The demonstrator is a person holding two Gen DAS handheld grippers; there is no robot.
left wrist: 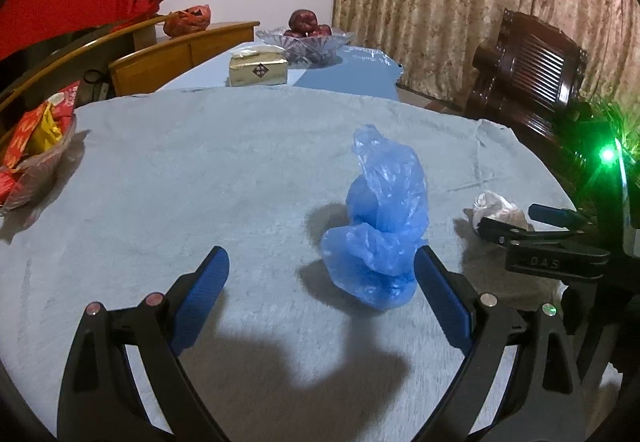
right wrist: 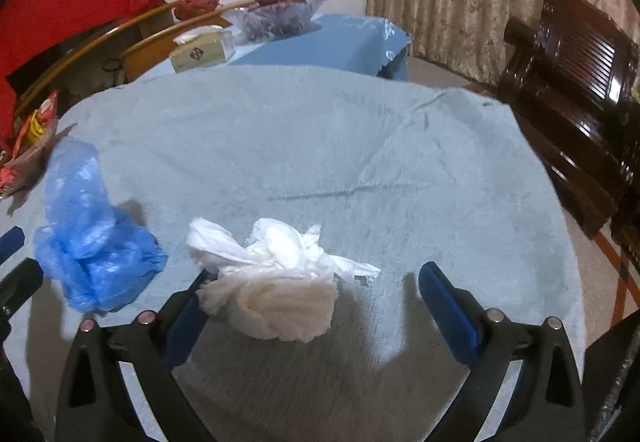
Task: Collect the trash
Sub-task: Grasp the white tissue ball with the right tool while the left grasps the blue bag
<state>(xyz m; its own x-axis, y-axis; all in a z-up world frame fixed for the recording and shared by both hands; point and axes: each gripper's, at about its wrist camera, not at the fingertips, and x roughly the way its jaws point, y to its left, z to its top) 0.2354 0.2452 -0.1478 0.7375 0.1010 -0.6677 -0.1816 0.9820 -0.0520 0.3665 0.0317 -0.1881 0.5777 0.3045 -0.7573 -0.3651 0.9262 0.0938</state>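
Approach step — both claws spread, empty. Left claw: blue bag against right finger. Right claw: tissue wad by left finger. Next — centre, close.

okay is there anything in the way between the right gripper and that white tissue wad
Nothing visible. The right gripper is open, and the tissue wad lies between its fingers, against the left one. The blue bag sits off to the left, clear of that path.
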